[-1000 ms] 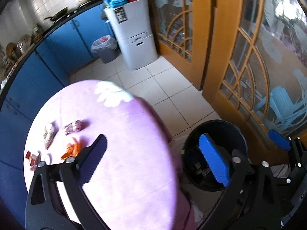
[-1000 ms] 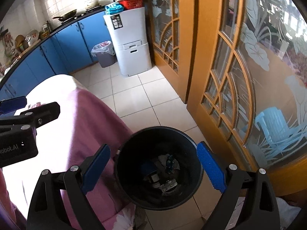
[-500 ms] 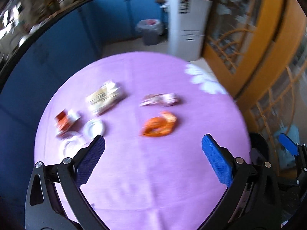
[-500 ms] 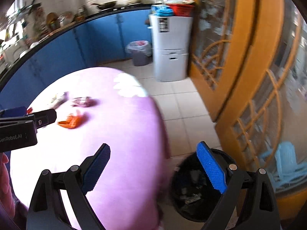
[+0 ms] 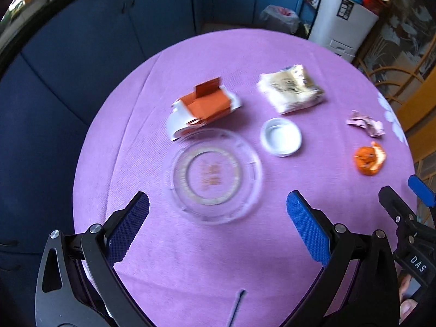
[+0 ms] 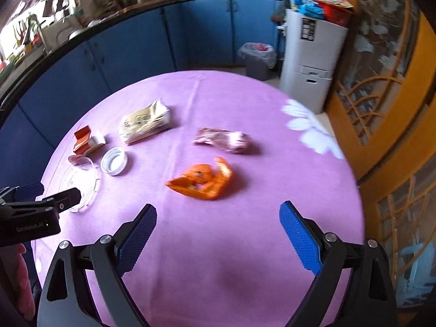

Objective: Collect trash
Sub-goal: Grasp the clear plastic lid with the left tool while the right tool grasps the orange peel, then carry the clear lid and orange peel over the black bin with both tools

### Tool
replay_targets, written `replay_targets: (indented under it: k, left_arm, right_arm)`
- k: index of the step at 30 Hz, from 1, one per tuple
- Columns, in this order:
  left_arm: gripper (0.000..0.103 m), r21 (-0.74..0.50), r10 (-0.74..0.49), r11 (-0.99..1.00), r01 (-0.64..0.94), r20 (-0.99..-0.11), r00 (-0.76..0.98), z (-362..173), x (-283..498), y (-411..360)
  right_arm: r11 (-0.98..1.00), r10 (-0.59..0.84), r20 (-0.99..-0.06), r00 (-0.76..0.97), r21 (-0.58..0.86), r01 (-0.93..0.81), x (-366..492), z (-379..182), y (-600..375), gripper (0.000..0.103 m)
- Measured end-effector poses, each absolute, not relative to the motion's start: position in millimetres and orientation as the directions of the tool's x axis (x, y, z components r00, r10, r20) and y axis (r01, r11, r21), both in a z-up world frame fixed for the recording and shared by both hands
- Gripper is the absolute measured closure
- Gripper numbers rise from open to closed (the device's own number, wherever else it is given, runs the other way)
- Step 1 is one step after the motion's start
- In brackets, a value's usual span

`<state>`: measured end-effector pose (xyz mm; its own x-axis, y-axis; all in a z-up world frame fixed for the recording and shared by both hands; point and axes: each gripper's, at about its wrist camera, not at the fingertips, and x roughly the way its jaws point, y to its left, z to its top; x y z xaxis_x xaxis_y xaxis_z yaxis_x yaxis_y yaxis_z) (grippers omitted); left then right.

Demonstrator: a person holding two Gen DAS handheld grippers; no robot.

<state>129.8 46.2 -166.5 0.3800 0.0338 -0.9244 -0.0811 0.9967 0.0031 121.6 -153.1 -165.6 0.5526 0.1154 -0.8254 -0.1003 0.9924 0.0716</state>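
Trash lies on a round table with a purple cloth (image 5: 190, 259). My left gripper (image 5: 218, 223) is open and empty, just short of a clear plastic lid (image 5: 215, 174). Beyond it lie an orange-and-white carton (image 5: 204, 106), a white cap (image 5: 280, 136) and a beige packet (image 5: 291, 88). My right gripper (image 6: 218, 231) is open and empty, just short of an orange wrapper (image 6: 201, 182). A pink wrapper (image 6: 223, 140) lies beyond that. In the left wrist view the orange wrapper (image 5: 369, 159) and the pink wrapper (image 5: 365, 124) lie at the right.
Blue cabinets (image 6: 163, 43) curve behind the table. A grey bin with a liner (image 6: 257, 60) and a white appliance (image 6: 310, 60) stand on the floor beyond. Orange glazed doors (image 6: 381, 81) are at the right. A thin dark pin (image 5: 237, 305) lies near the table's front edge.
Both grippers have swung left from the black floor bin to over the table. The trash now sits closer in front of both open grippers.
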Motion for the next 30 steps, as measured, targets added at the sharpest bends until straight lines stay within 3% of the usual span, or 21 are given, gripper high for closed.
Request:
replay_targets:
  k: [9,16,18,20,22,30]
  left_arm:
    - [0.004,-0.065,-0.042,0.996,-0.062,-0.946,0.322,-190,147,59]
    - [0.005,-0.031,-0.005,0.997,-0.069,-0.938,0.348,-195,161,61]
    - [0.011,-0.022,0.008,0.997,-0.079,-0.933,0.359,-194,160,63]
    - [0.014,-0.014,0.016,0.997,-0.079,-0.928,0.372,-192,158,65]
    - [0.015,-0.007,0.025,0.997,-0.082,-0.922,0.387,-190,155,66]
    - [0.015,0.026,0.051,0.998,-0.06,-0.88,0.473,-158,140,54]
  right_arm:
    - [0.991,0.113,-0.846,0.521,0.059,-0.12,148,-178,-132,0.014]
    - [0.991,0.1,-0.864,0.494,0.04,-0.13,158,-189,-123,0.014]
    - [0.99,0.106,-0.866,0.488,0.045,-0.135,157,-191,-122,0.026]
    - [0.99,0.082,-0.858,0.507,0.012,-0.14,153,-189,-120,0.058]
    - [0.985,0.119,-0.857,0.502,0.04,-0.165,152,-186,-119,0.072]
    - [0.983,0.124,-0.83,0.544,0.029,-0.18,133,-168,-120,0.077]
